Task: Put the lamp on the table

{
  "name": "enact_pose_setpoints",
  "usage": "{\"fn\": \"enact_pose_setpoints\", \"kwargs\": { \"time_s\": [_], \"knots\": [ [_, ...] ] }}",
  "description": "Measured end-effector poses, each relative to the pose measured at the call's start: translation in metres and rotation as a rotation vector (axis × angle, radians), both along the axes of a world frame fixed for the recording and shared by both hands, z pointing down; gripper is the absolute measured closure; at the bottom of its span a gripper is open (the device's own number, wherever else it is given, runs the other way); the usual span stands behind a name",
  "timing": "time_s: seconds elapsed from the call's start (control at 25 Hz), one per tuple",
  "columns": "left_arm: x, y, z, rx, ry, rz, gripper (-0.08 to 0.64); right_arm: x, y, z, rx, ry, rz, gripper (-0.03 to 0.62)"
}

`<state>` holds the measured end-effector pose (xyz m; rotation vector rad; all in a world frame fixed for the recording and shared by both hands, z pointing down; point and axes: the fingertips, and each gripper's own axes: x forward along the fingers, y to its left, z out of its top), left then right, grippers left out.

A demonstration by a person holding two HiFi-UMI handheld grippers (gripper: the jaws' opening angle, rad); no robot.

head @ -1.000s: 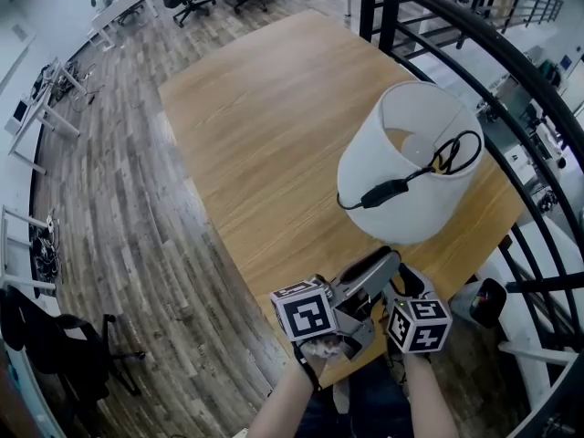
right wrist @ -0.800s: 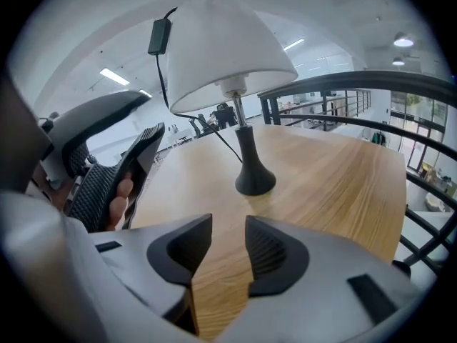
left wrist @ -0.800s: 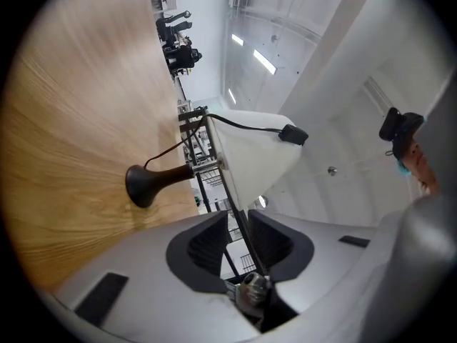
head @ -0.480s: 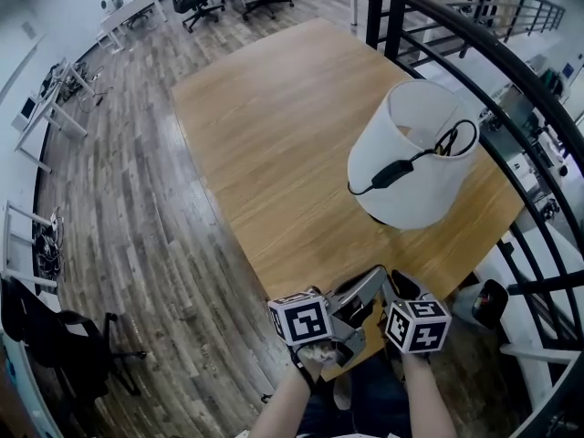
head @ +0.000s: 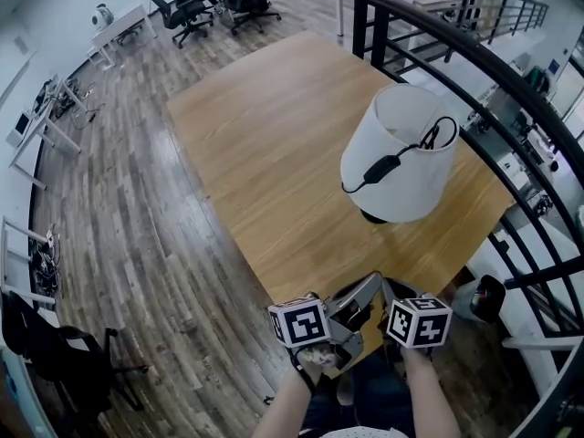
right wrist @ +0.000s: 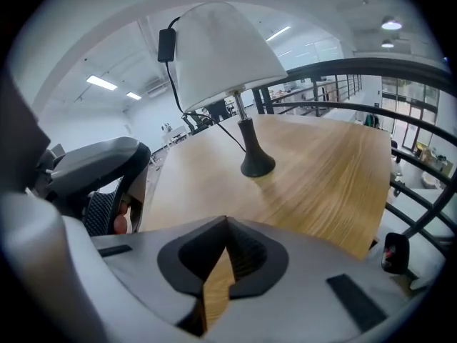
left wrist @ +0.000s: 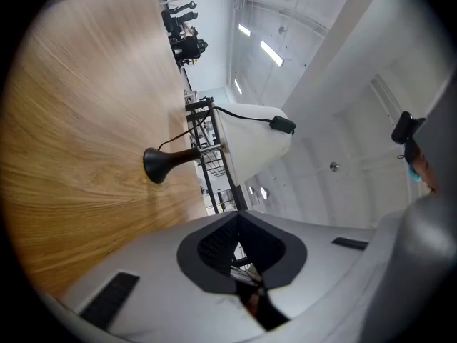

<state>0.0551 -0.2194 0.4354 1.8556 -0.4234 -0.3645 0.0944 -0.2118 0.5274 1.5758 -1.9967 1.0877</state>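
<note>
My left gripper [left wrist: 239, 216] and right gripper [right wrist: 226, 221], side by side at the near edge of the table [head: 265, 135], had just been closing and were pressed together on nothing. The lamp [head: 399, 153] stood upright on the table ahead and rightward, apart from both, nearer my right gripper.

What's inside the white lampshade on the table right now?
A loop of black cord hangs inside the open top of the lampshade; its inline switch drapes outside over the rim. Any bulb or socket is hidden by the shade wall.
</note>
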Motion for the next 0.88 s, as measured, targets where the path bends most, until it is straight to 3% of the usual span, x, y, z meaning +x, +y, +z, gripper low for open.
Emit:
{"fn": "enact_pose_setpoints", "kwargs": {
  "time_s": [0.88],
  "knots": [
    [-0.024, 0.002, -0.001, -0.016, 0.015, -0.048, 0.552, -0.012, -0.004, -0.009, 0.006, 0.046, -0.012, 0.583]
  ]
}}
